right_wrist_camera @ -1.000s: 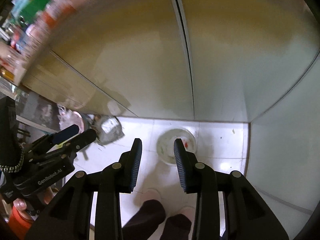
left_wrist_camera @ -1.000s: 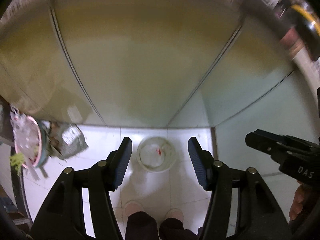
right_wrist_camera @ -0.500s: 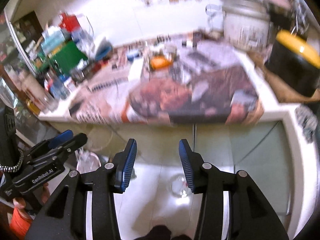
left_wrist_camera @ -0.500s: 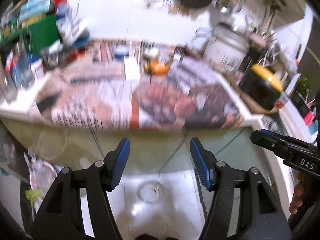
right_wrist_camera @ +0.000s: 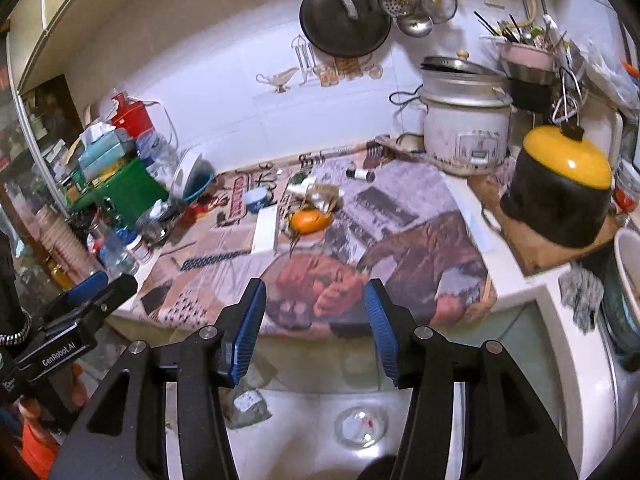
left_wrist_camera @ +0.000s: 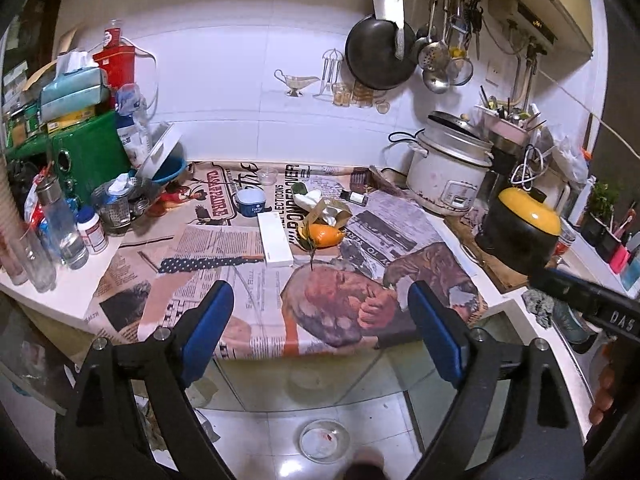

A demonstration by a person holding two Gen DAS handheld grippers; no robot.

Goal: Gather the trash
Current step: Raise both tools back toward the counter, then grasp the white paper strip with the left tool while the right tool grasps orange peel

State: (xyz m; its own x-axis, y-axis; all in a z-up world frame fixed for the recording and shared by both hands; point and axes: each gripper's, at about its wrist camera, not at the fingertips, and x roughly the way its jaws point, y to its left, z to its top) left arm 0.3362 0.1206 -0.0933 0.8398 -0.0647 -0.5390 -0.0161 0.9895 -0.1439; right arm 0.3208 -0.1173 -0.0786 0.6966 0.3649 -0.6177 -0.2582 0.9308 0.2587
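A newspaper-covered counter (left_wrist_camera: 224, 248) holds scattered trash: an orange peel (left_wrist_camera: 322, 236) with crumpled paper (left_wrist_camera: 326, 210) behind it, a long white box (left_wrist_camera: 274, 240), a blue-and-white cup (left_wrist_camera: 250, 202) and a small dark bottle (left_wrist_camera: 356, 197). The peel (right_wrist_camera: 308, 220) and white box (right_wrist_camera: 266, 229) also show in the right wrist view. My left gripper (left_wrist_camera: 320, 336) is open and empty, held in front of the counter edge. My right gripper (right_wrist_camera: 316, 328) is open and empty, beside it. A clear bin (left_wrist_camera: 325, 440) stands on the floor below.
A rice cooker (left_wrist_camera: 448, 172) and a black pot with a yellow lid (left_wrist_camera: 520, 232) stand at the right. A green box (left_wrist_camera: 88, 156), bottles (left_wrist_camera: 60, 224) and a metal strainer (left_wrist_camera: 116, 204) crowd the left. A wok (left_wrist_camera: 378, 54) and ladles hang on the wall.
Both grippers have tilted up from the floor and cabinet doors to face the counter. The right gripper's jaws have opened wider. The floor bin has dropped to the bottom of both views.
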